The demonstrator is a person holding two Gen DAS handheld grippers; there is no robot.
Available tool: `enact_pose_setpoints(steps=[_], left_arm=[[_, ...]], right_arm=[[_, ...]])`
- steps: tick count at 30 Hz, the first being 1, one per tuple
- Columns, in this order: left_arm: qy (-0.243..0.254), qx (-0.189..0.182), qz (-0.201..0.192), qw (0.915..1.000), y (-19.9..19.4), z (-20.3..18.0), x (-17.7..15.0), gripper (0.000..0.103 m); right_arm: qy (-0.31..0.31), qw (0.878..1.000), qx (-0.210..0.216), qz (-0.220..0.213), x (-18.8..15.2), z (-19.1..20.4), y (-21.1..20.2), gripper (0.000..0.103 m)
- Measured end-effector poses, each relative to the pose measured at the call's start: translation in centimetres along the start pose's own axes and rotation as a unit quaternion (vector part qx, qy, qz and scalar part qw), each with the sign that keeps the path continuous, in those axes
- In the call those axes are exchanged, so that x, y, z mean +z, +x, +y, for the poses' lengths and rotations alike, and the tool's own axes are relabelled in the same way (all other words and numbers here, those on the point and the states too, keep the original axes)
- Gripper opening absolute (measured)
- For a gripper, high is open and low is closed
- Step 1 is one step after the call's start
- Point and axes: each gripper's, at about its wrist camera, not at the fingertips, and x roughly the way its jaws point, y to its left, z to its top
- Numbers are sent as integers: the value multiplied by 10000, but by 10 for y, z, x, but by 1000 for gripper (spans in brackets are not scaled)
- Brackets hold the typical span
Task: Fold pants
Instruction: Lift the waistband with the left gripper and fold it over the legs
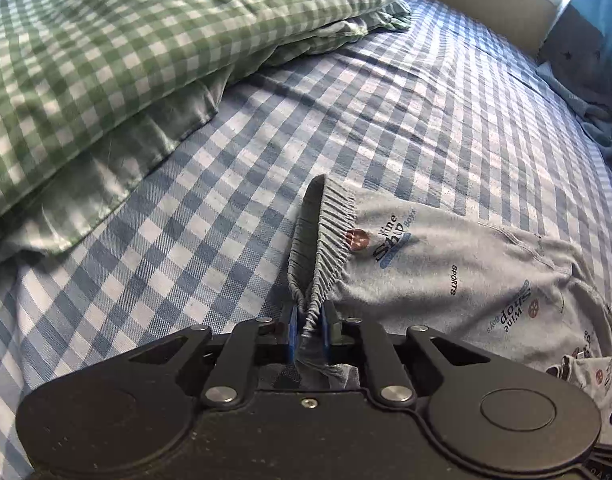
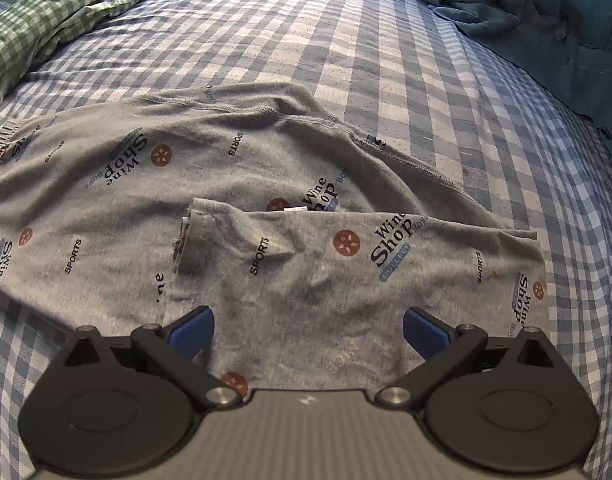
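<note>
Black linkage arms of the left gripper (image 1: 310,316) fill the near edge of its view, its blue pads drawn almost together and pinching the gathered elastic waistband (image 1: 326,236) of the grey printed jersey pants (image 2: 265,208); no earlier picture is given, so only the clamp itself can be told; the pants lie on the blue-and-white checked bedsheet (image 1: 426,100), the waistband at their left end and one leg already doubled back over the body of the garment; the right gripper (image 2: 308,328) hangs low over that folded leg with its blue pads spread wide and nothing between them; a green checked pillow (image 1: 105,60) sits at the far left, a blue garment (image 2: 546,20) at the far right; the step in hand looks like the waistband grab for the next fold; the next move probably calls for the right gripper to close on the near edge, so both ends lift together.
</note>
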Motion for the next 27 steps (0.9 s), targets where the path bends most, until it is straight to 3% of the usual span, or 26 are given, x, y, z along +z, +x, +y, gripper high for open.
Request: enact_pose_setpoints(steps=[4, 14, 20, 27], left_arm=[[428, 87, -199, 9988, -19, -21, 5, 11], [1023, -317, -629, 9923, -73, -79, 15, 10], [1661, -659, -805, 9806, -105, -139, 5, 10], [2525, -970, -907, 9584, -127, -217, -24, 10]], right_arm=[[111, 9999, 55, -44, 0, -7, -2, 103], [445, 9987, 243, -83, 2, -43, -11, 103], [1008, 9939, 439, -122, -6, -88, -23, 103], [1666, 9849, 429, -187, -34, -167, -36, 103]])
